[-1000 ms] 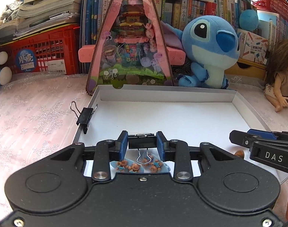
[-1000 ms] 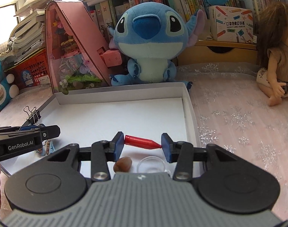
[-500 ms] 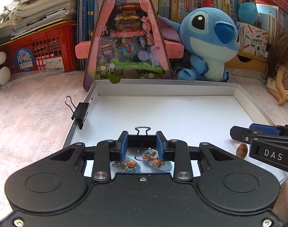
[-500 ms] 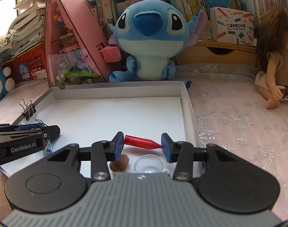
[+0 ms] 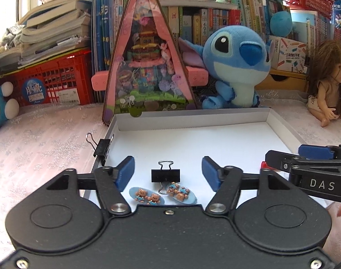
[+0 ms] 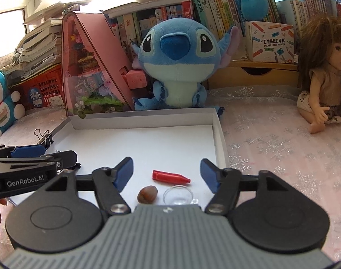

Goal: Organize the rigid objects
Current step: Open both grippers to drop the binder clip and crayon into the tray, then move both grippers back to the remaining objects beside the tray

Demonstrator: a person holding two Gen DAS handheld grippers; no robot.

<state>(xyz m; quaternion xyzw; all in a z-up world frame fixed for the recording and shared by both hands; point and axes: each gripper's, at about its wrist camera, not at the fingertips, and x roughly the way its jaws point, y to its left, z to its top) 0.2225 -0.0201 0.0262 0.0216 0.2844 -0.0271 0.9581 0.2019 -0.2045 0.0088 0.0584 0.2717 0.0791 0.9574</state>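
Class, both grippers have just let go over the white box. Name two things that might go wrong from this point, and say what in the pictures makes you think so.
1. The left gripper, its jaws just opened, straddles the black binder clip, which stands beside the bear hair clips; withdrawing carelessly may knock them.
2. The red crayon tip lies free between the right gripper's just-opened jaws, near the hazelnut and clear dish; it may roll.

White tray [image 5: 280,121]; black binder clip [image 5: 165,175]; pale-blue hair clips [image 5: 146,195] with brown bears; red crayon [image 6: 170,176]; brown nut [image 6: 147,194]; blue plush [image 6: 178,51]; pink snowflake-patterned cloth [image 6: 282,157].
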